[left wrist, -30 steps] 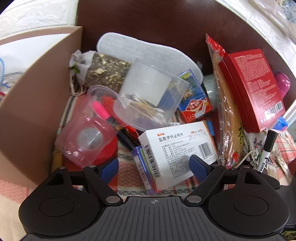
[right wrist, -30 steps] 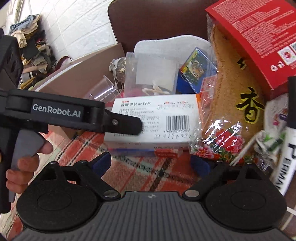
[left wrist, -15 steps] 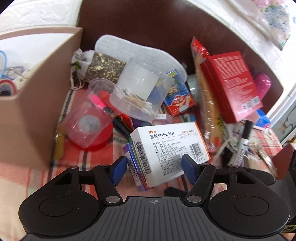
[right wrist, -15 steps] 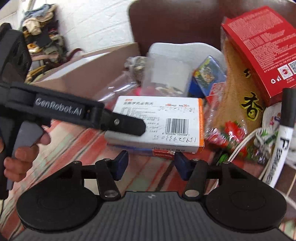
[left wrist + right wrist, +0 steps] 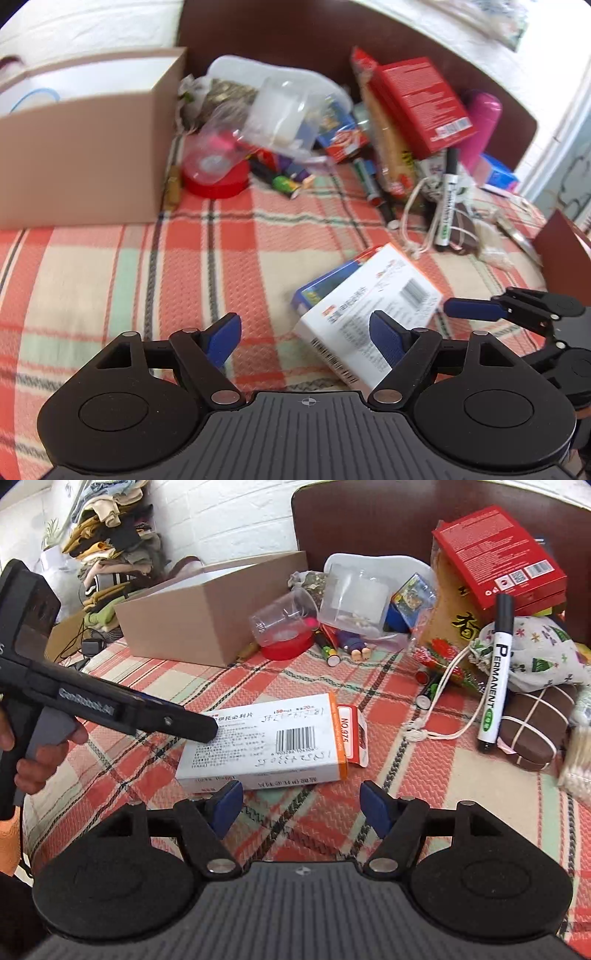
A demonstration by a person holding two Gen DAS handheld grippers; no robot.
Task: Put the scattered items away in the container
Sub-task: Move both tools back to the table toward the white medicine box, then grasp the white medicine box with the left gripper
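Observation:
A white medicine box point(image 5: 354, 306) lies flat on the plaid cloth, on top of a thin blue box point(image 5: 314, 290). My left gripper point(image 5: 304, 338) hangs just above its near corner, jaws opening, pads not pressing on it. From the right wrist view the white box point(image 5: 266, 738) sits just beyond my right gripper point(image 5: 301, 803), whose jaws are also opening with nothing between them. One left finger point(image 5: 184, 725) reaches over the box's left end. The open cardboard box point(image 5: 85, 147) stands at the back left.
Against the brown board at the back lie a clear cup point(image 5: 284, 618) on a red tape roll, a plastic tub point(image 5: 354, 598), a red box point(image 5: 498, 554), a snack bag and batteries. A permanent marker point(image 5: 495, 672) rests on a cloth pouch. A person's hand point(image 5: 37, 764) holds the left gripper.
Both grippers drew back from the pile, and the white box came with them onto the open cloth. Both pairs of jaws narrowed, then widened again.

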